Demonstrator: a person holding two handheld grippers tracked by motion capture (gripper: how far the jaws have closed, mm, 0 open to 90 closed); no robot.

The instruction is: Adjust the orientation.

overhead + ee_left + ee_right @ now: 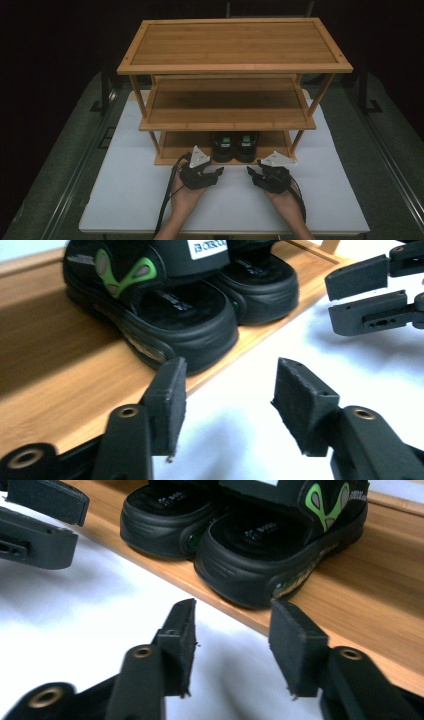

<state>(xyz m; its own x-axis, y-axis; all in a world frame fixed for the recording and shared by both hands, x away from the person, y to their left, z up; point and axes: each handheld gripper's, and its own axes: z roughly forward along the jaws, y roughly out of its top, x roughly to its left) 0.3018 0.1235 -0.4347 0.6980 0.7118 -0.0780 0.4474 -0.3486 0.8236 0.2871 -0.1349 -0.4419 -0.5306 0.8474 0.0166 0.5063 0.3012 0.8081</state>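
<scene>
High view: left gripper point(218, 173) and right gripper point(251, 174) gape empty (sandals point(234, 146) shelved just beyond).

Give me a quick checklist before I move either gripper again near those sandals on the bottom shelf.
1. Left gripper free of load: ok, fingers apart, nothing between them.
2. Right gripper free of load: ok, fingers apart, nothing between them.
3. Left sandal on the bottom shelf: ok.
4. Right sandal beside it, touching: ok.
5. Both sandals fully behind the shelf's front edge: ok.
6. Grippers clear of each other over the white board: ok, a gap shows in the high view.
</scene>
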